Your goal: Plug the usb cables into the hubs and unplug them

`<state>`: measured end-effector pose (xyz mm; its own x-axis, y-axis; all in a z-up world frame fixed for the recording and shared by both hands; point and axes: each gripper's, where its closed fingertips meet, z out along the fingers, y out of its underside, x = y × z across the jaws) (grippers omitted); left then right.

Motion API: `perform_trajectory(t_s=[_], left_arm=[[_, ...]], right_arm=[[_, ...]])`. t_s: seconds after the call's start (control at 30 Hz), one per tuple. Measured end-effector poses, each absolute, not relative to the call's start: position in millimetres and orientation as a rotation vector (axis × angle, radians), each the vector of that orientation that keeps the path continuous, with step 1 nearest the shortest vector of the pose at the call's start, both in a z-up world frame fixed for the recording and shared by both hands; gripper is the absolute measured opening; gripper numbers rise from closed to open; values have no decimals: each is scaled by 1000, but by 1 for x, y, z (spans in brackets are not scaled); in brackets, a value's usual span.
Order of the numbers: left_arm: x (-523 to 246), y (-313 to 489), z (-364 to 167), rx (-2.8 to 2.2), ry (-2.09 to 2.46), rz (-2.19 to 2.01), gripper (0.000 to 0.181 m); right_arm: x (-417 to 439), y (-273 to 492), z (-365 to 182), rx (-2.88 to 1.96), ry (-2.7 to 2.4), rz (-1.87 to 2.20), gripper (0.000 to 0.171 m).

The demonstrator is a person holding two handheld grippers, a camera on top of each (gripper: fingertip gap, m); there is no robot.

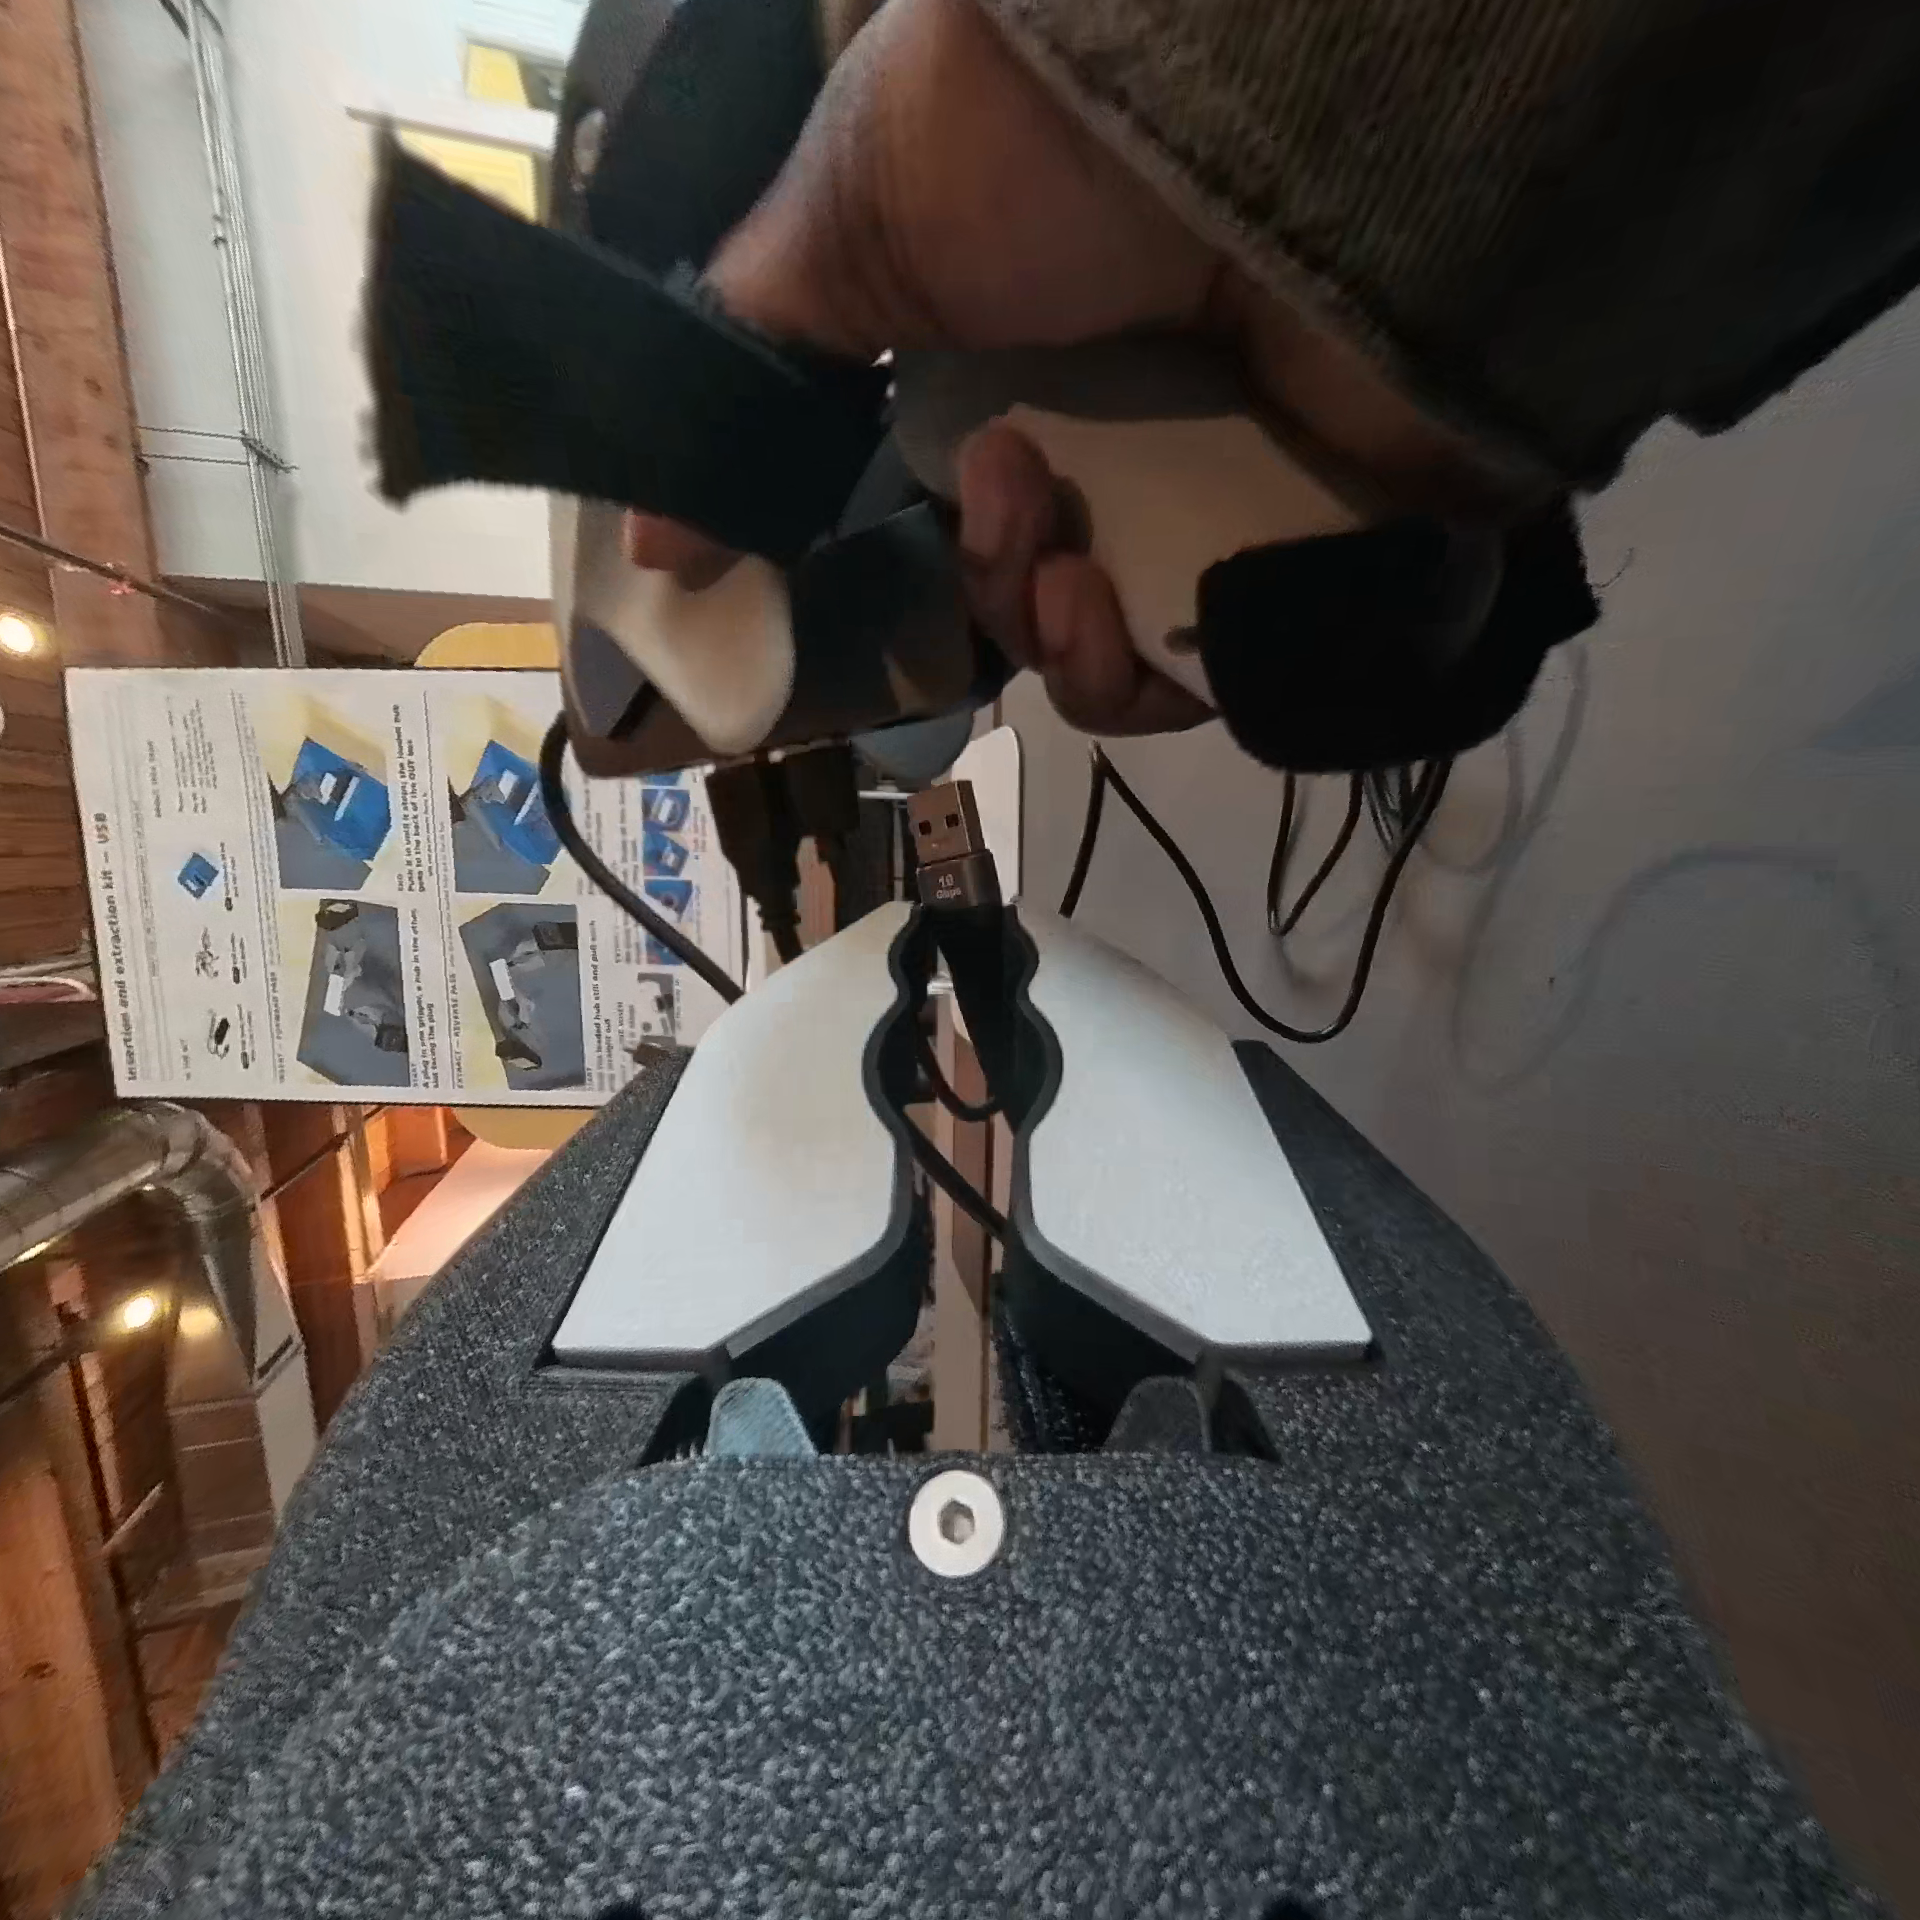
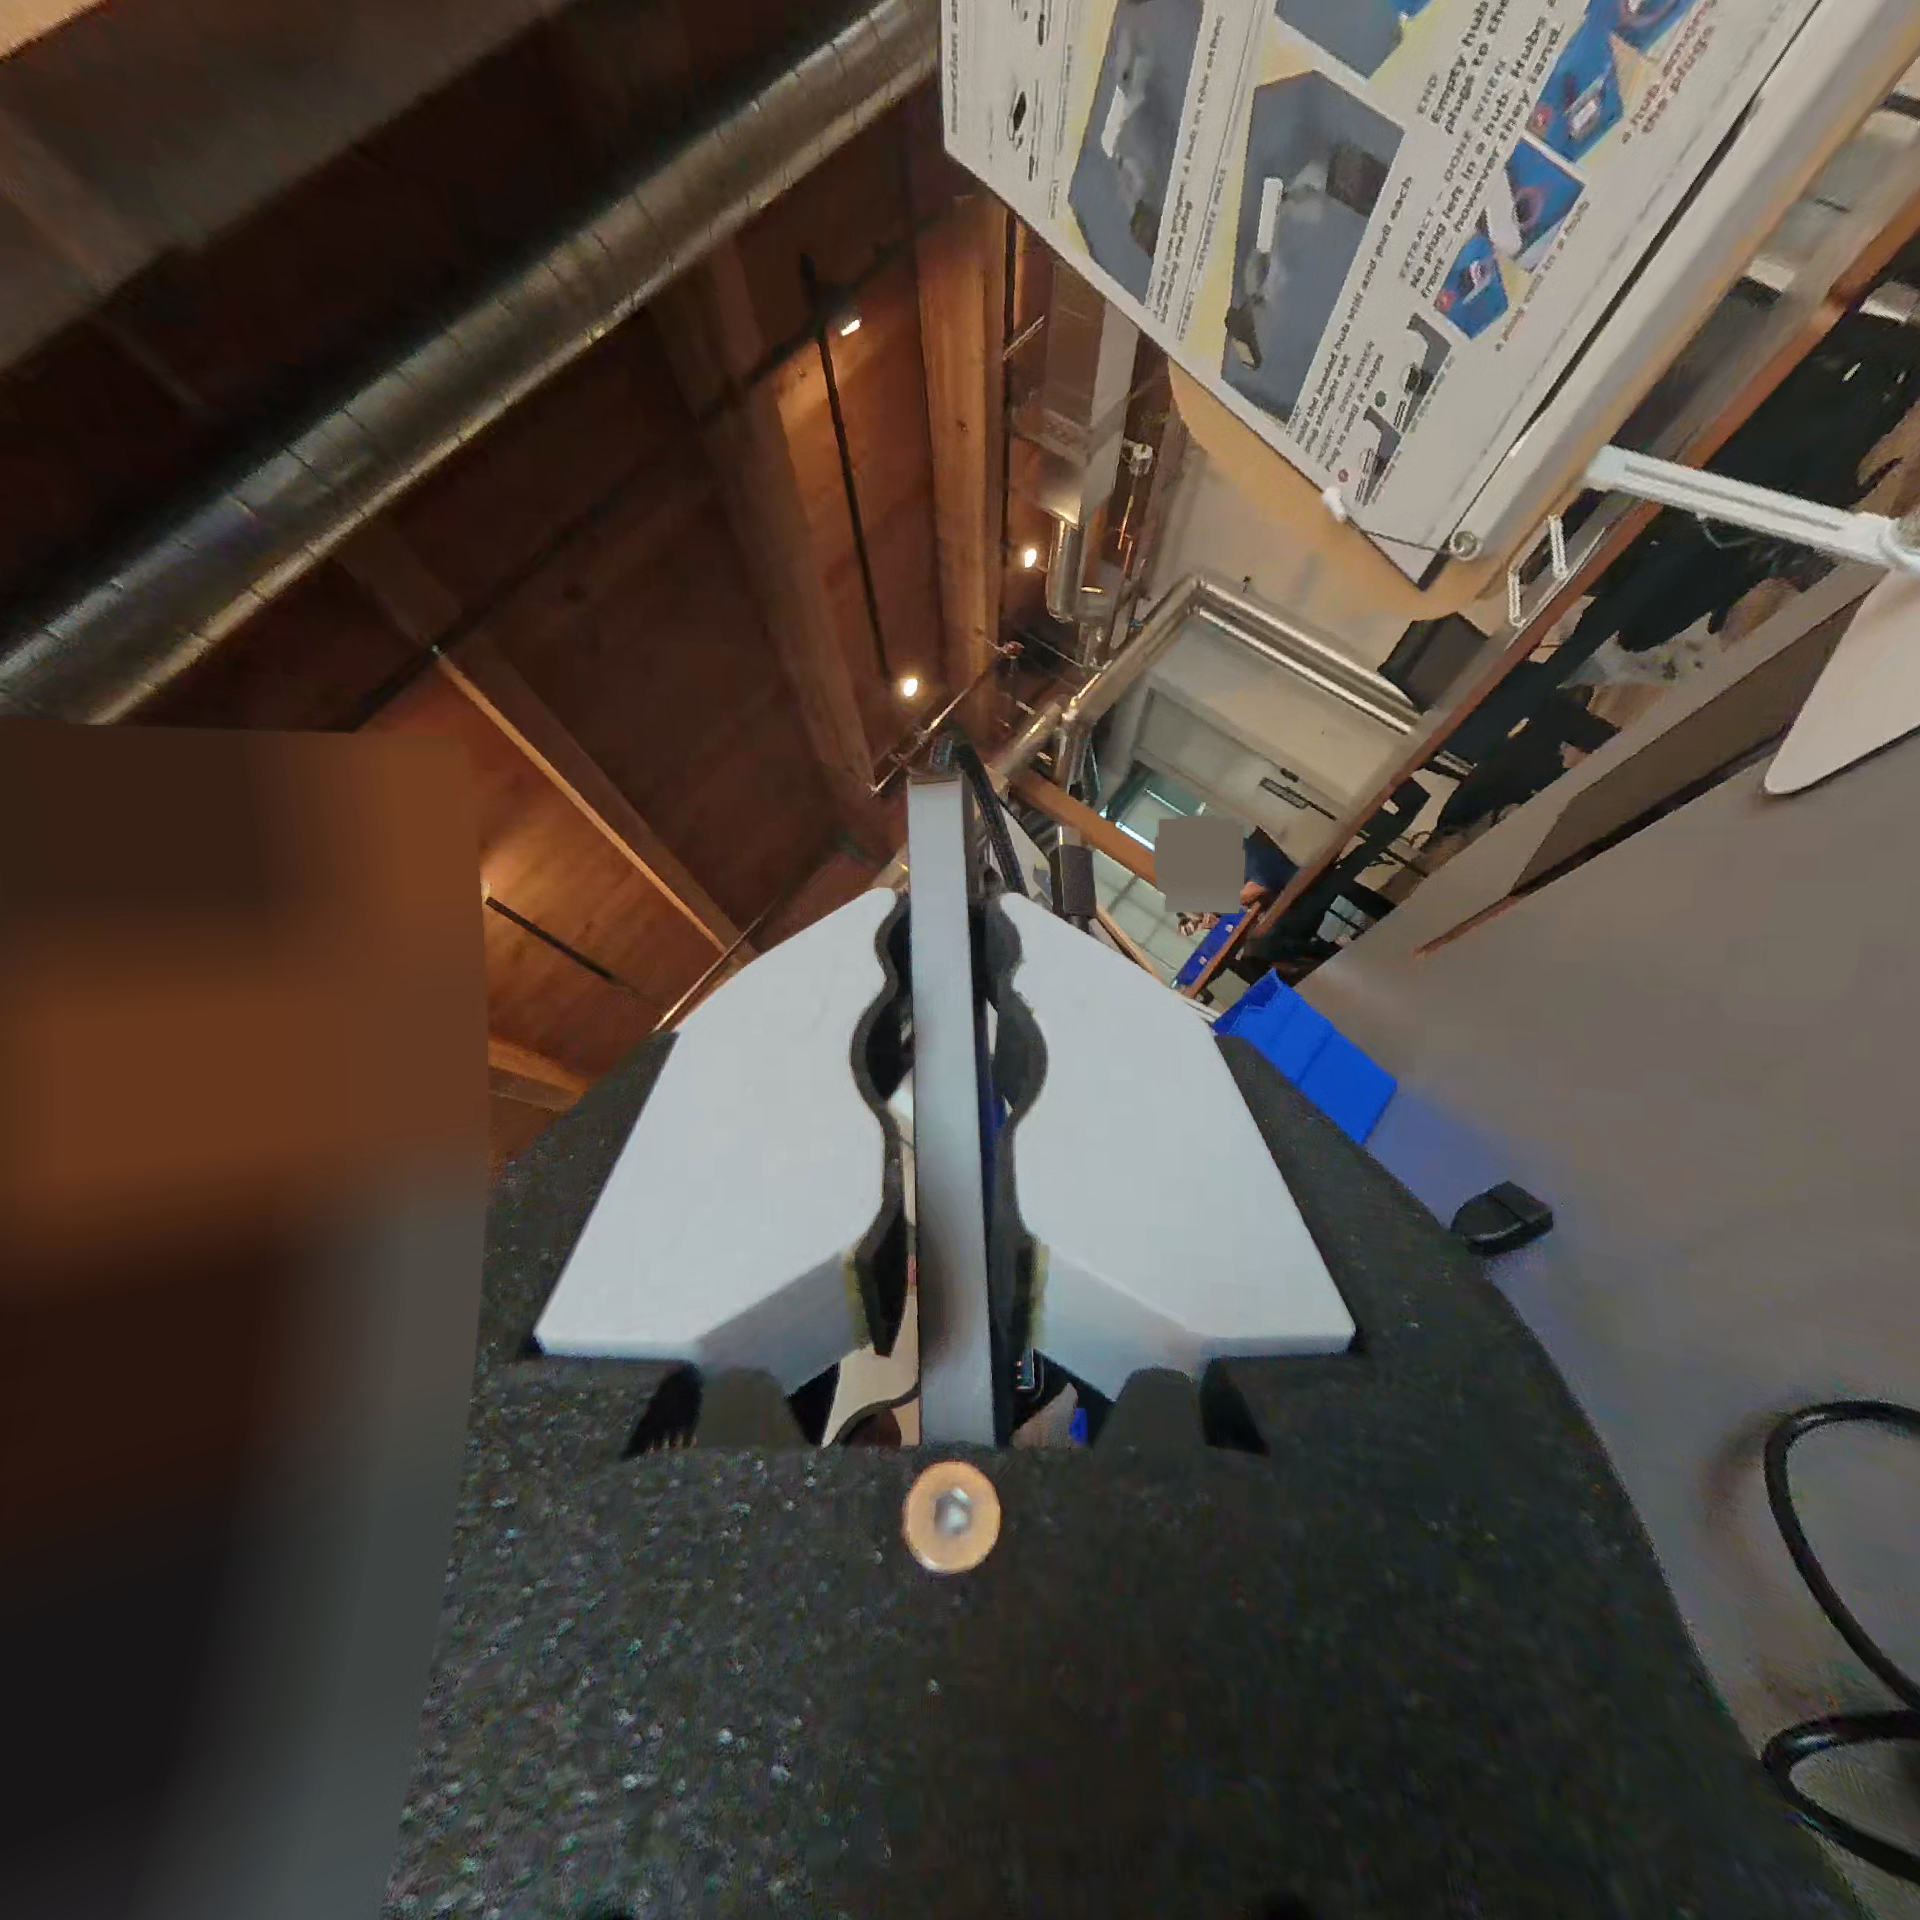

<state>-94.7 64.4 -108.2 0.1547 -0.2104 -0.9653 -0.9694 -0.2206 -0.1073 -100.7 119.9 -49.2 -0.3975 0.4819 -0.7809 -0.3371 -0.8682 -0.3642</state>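
My left gripper (image 1: 958,940) is clamped on the dark metal USB plug (image 1: 951,844), long axis pointing straight away from me. Just beyond, my right gripper (image 2: 943,935) pinches the slim grey slab-shaped hub (image 2: 943,1091) edge-on. Its ports are hidden; the hand (image 1: 1039,312) covers most of it in the left wrist view.

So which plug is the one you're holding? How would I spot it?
Find the left gripper, its two pale grey fingers pointing up the middle of the left wrist view. The USB plug sticks out from their tips, dark body and bare metal end. Unlike the black cables hanging nearby, it is pinched and aimed at the other gripper.
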Motion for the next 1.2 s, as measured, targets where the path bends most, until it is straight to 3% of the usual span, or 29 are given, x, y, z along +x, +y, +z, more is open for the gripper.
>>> perform_trajectory(t_s=[0.53, 1.2], left_arm=[[-84, 70, -105, -1555, 1253, 1199, 12], [-80, 66, -123, -1761, 1049, 892, 12]], right_arm=[[-106, 119, -59, -1405, -192, 2338, 11], [-111, 107, -74, -1439, -450, 2038, 11]])
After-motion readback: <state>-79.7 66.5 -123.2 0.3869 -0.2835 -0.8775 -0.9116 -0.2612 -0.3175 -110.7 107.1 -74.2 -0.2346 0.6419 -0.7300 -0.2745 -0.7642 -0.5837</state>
